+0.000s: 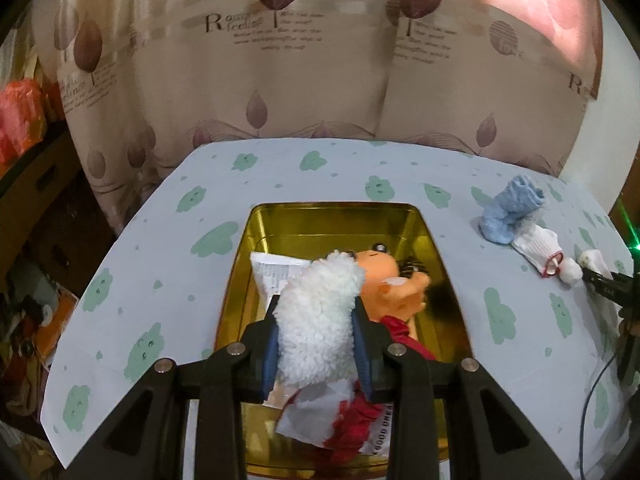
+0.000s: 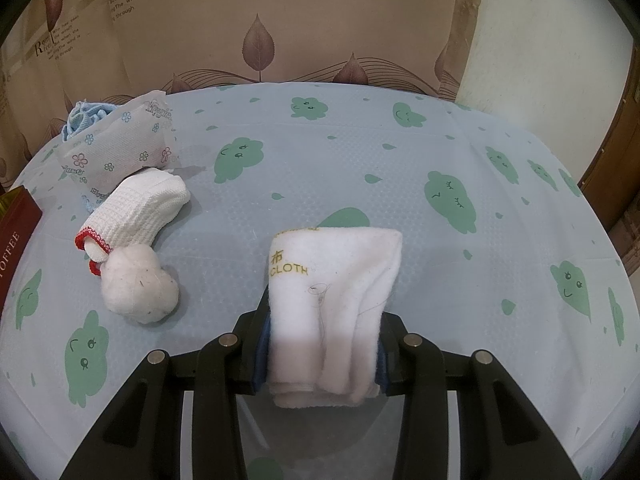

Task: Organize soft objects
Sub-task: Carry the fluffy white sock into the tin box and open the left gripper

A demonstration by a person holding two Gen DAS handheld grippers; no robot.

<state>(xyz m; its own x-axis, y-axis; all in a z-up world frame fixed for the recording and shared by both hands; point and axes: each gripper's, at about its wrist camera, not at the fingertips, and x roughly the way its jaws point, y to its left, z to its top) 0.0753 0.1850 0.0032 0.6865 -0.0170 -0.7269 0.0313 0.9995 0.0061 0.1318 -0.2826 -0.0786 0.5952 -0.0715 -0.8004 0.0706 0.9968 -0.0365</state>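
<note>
My left gripper (image 1: 316, 312) is shut on a fluffy white plush piece (image 1: 316, 320) and holds it over the open gold tin (image 1: 336, 220). An orange plush toy (image 1: 394, 284) with red cloth and a paper packet (image 1: 276, 276) lie in the tin. My right gripper (image 2: 324, 320) is shut on a folded white cloth (image 2: 336, 280) marked CLOTH, just above the table. To its left lie a white sock with red trim (image 2: 140, 212), a white ball-shaped soft item (image 2: 138, 290), a tissue pack (image 2: 120, 148) and a blue knit sock (image 2: 82, 118).
The table has a pale blue cover with green cloud prints (image 2: 452, 200). A red tin wall marked TOFFEE (image 2: 14, 232) stands at the left edge of the right wrist view. A leaf-print curtain (image 1: 320, 60) hangs behind. Boxes and clutter (image 1: 32, 200) sit left of the table.
</note>
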